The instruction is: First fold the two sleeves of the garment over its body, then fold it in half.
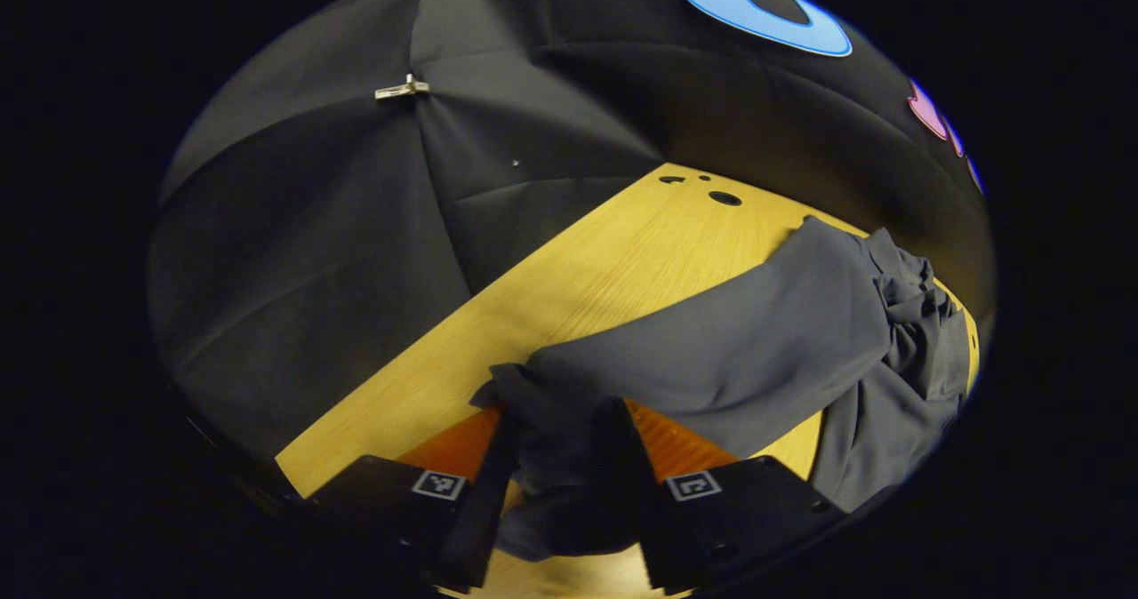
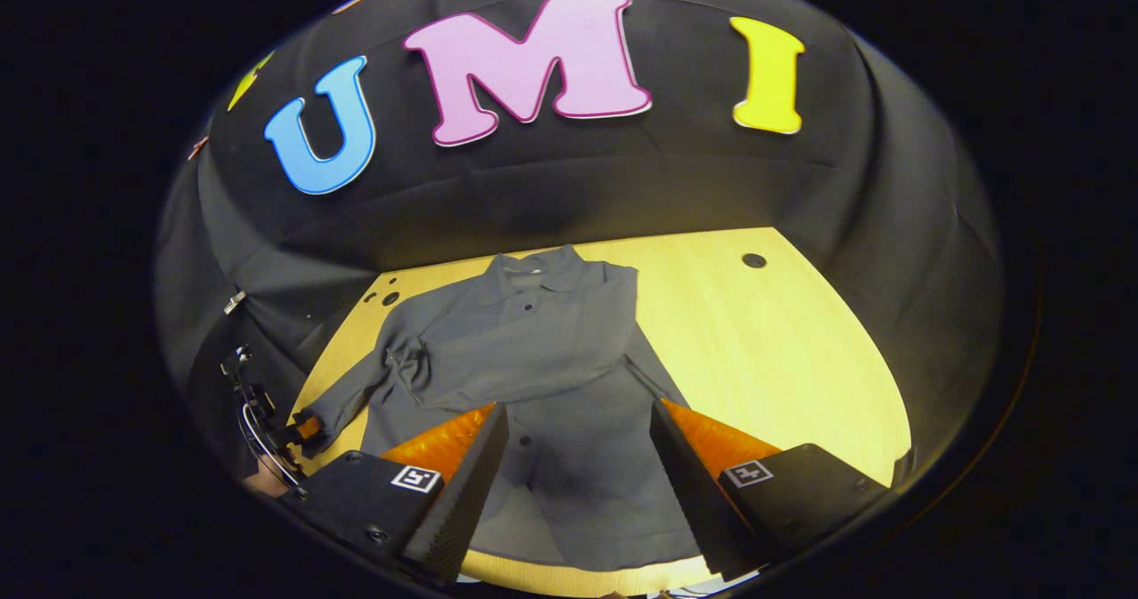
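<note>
A dark grey collared shirt (image 2: 533, 359) lies flat on the yellow wooden table (image 2: 782, 350), collar toward the far booth wall, buttons down its front. In the right gripper view, one sleeve already lies folded across the chest, while the other sleeve (image 2: 351, 399) stretches out toward the near left edge of the table. There the left gripper (image 2: 307, 428) shows small and far off, at the cuff. The right gripper (image 2: 578, 457) hovers above the shirt's lower body with its fingers spread wide, touching nothing.

The left gripper view gives the close detail: the left gripper (image 1: 556, 457) is clamped on the cuff, cloth bunched between both fingers, and the sleeve (image 1: 729, 332) runs away from it to the rumpled shoulder at far right. A metal clip (image 1: 402, 89) pins the booth's cloth wall.
</note>
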Demonstrator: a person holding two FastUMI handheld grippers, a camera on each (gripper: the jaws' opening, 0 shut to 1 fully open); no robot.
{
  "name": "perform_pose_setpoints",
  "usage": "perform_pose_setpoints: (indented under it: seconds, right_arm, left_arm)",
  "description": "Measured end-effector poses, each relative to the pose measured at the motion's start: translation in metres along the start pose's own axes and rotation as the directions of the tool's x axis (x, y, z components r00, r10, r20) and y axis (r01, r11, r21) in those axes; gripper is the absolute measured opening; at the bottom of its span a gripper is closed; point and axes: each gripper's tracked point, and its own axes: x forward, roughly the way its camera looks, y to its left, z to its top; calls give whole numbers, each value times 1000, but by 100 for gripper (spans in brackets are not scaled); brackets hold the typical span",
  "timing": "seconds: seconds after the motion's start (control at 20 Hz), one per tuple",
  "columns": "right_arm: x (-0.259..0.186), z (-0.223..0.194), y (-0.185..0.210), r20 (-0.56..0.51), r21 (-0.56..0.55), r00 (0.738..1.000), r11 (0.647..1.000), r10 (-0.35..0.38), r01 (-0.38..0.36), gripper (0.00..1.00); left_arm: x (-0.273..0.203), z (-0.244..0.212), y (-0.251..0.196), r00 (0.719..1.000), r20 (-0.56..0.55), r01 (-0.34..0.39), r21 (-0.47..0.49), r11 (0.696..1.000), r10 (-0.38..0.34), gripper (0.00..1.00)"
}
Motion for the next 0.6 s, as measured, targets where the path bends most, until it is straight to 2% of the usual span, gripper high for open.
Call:
perform_pose_setpoints:
  seconds: [0.2, 0.25, 0.35, 0.6]
  right_arm:
    - [-14, -20, -29, 0, 21, 998, 998, -60, 60, 99]
    - [-16, -23, -33, 2, 36, 998, 997, -65, 65, 99]
    - [-13, -26, -46, 14, 44, 996, 995, -90, 90, 99]
    - [-2, -32, -50, 4, 32, 998, 998, -57, 57, 99]
  left_arm:
    - [-2, 0, -8, 999, 13, 32, -9, 999, -32, 19]
    - [-2, 1, -8, 999, 22, 36, -26, 999, -35, 10]
    - [-6, 0, -7, 999, 19, 29, -52, 998, -28, 6]
    - [-34, 40, -34, 995, 85, 61, -56, 997, -56, 6]
